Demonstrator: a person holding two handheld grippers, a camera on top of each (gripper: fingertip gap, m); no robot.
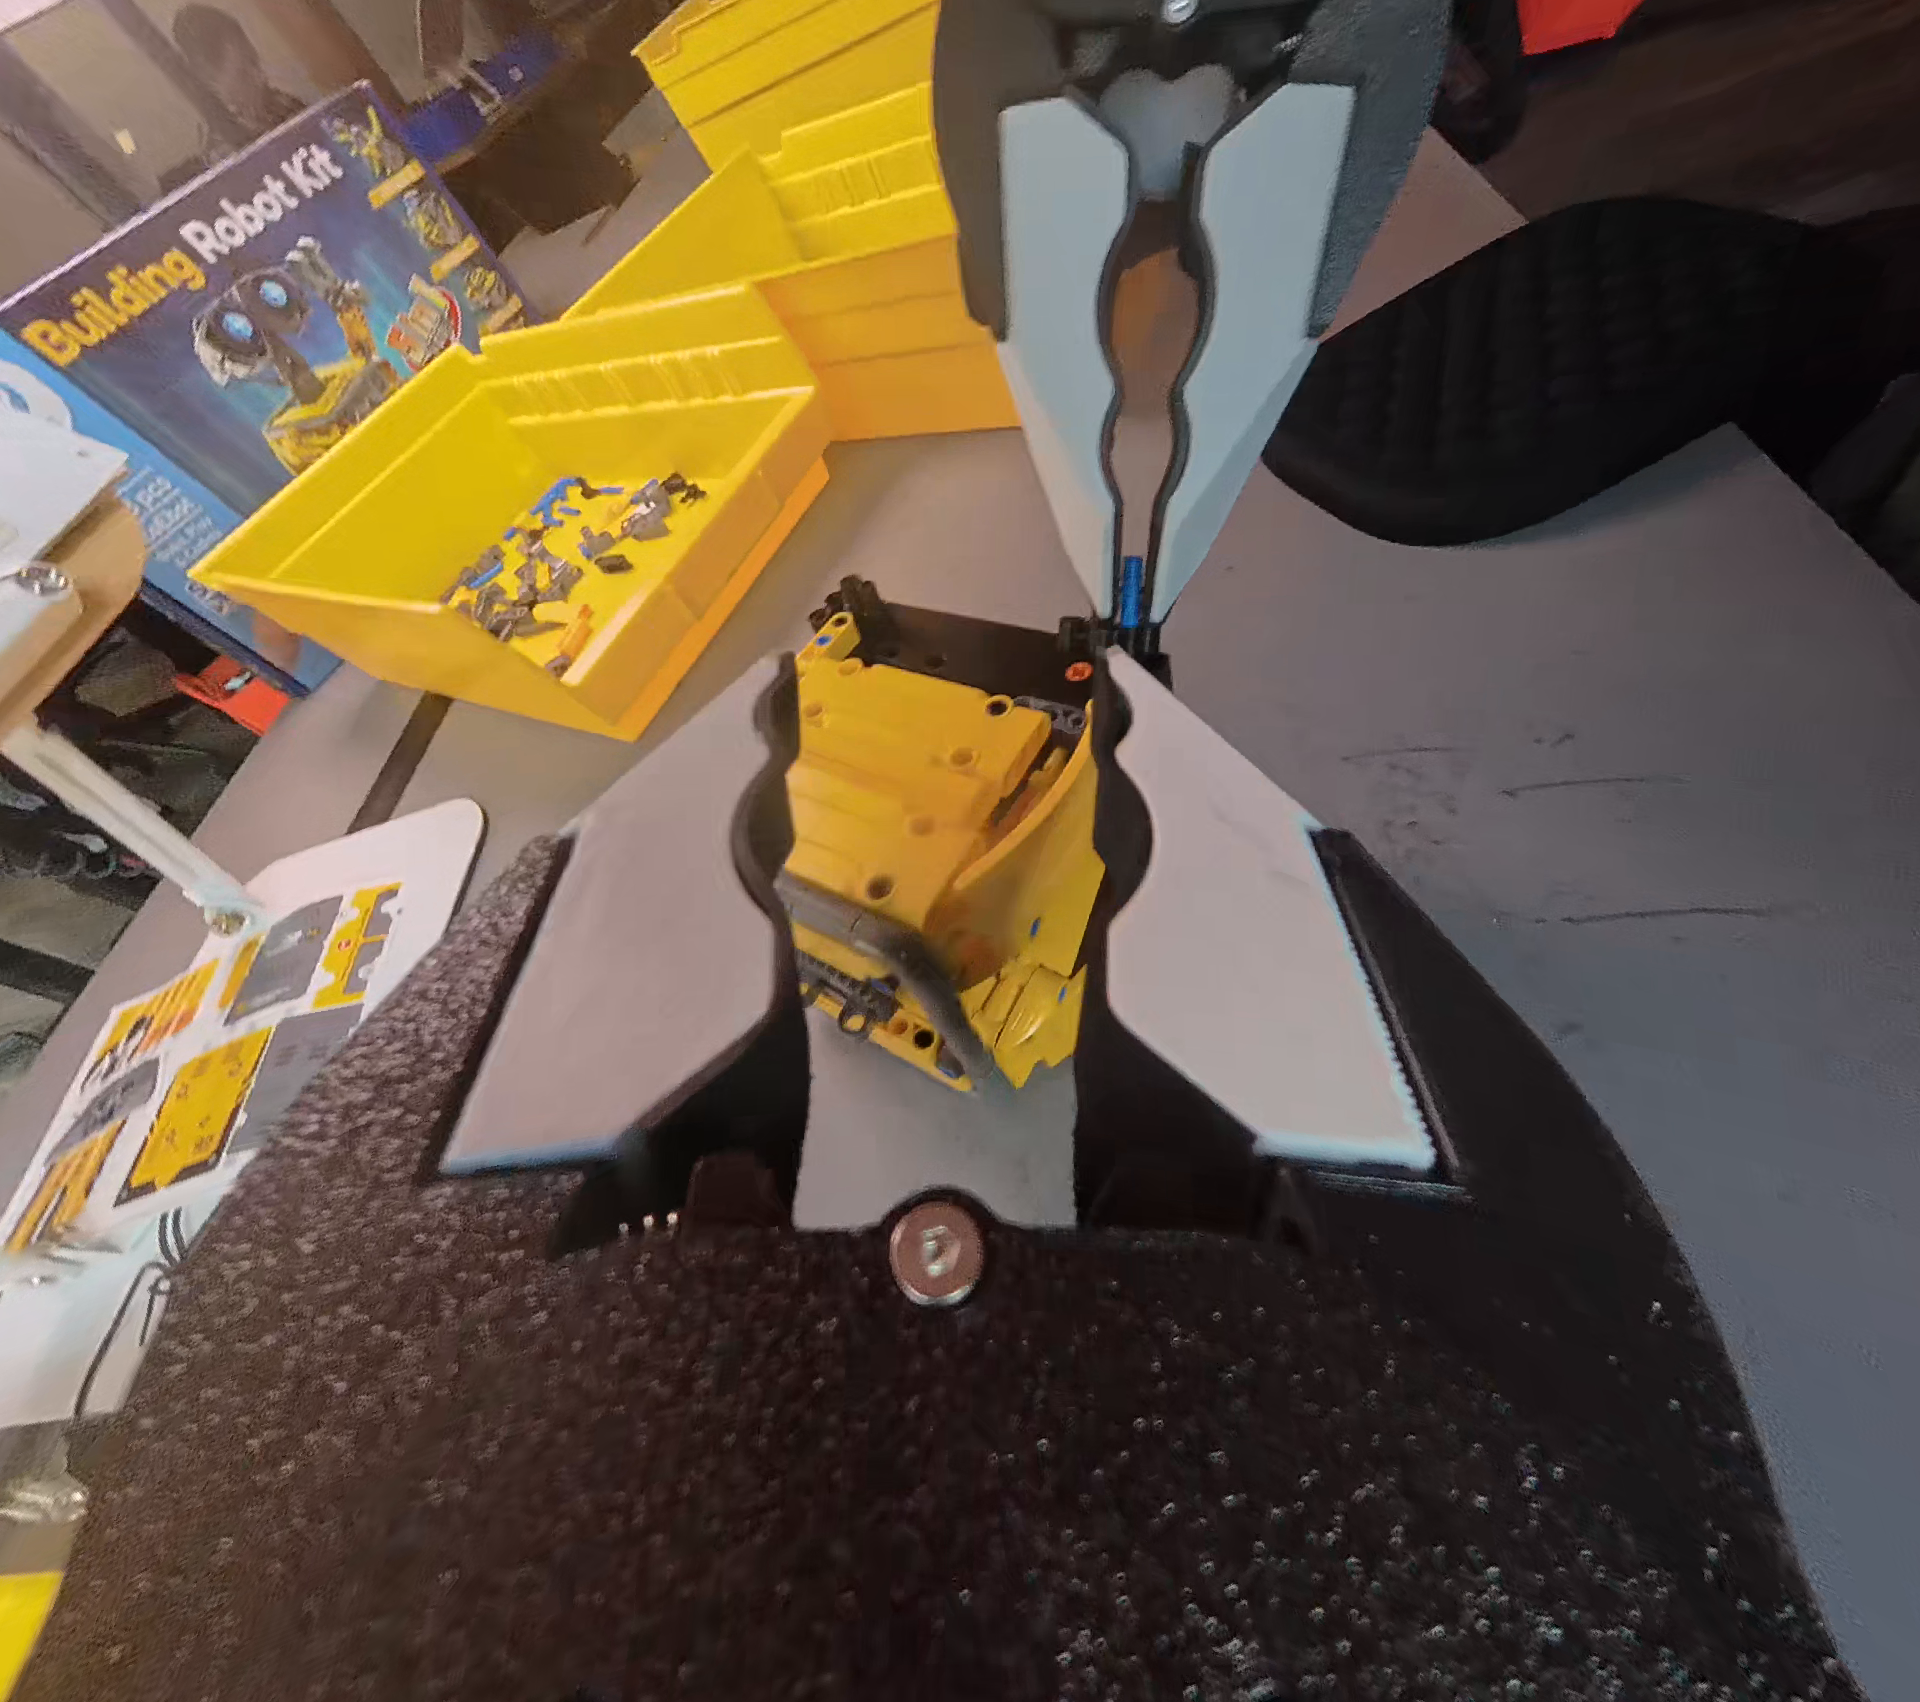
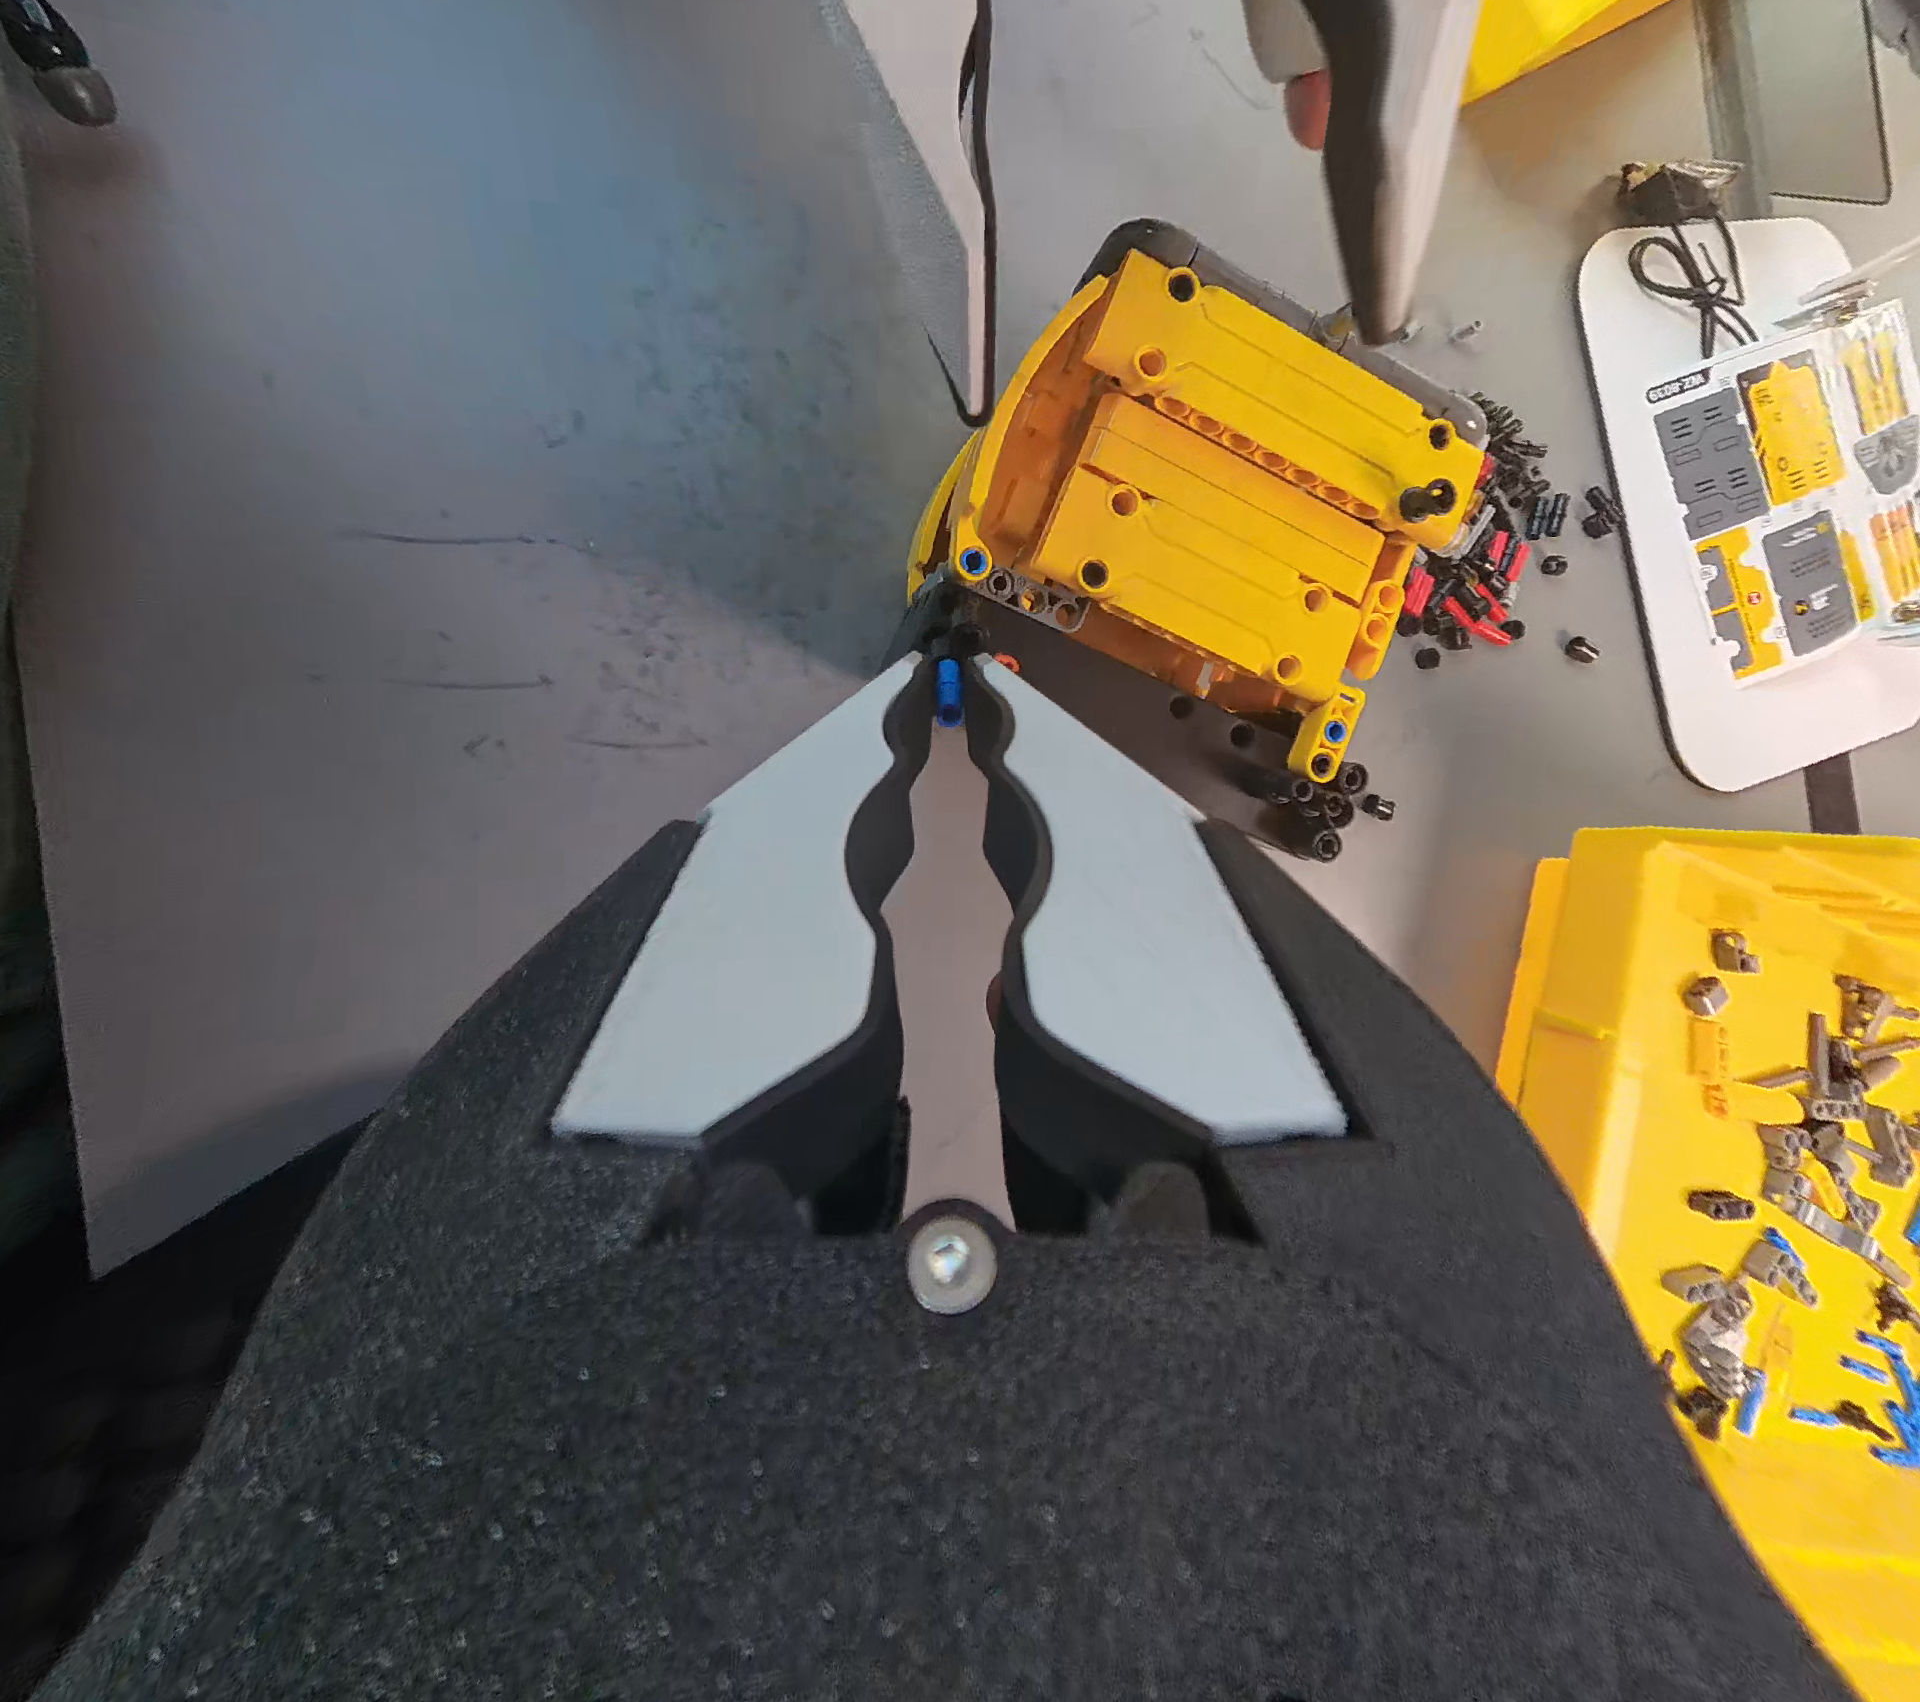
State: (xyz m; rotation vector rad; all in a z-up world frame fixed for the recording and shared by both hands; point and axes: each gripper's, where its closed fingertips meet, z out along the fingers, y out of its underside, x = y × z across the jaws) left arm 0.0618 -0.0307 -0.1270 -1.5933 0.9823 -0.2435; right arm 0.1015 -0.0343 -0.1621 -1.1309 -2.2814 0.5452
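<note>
Our left tongs (image 1: 940, 831) clamp the yellow brick model (image 1: 935, 873) on the desk (image 1: 1558, 769). Our right tongs (image 2: 948, 686) pinch a blue pin (image 2: 947, 690) against its corner. A printed kit box (image 1: 249, 302) stands beyond.

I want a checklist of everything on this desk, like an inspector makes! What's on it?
Surface: grey table, scuffed with dark marks.
Job's things: yellow brick model; blue pin at the model's black corner.
Clutter: yellow tray of small grey and blue parts; loose black and red pins beside the model; picture sheet; kit box.
Grippers: left gripper clamped around the model; right gripper pinching the blue pin.
Cables: black cord coiled on the white board.
Surroundings: black chair; stacked yellow trays.
</note>
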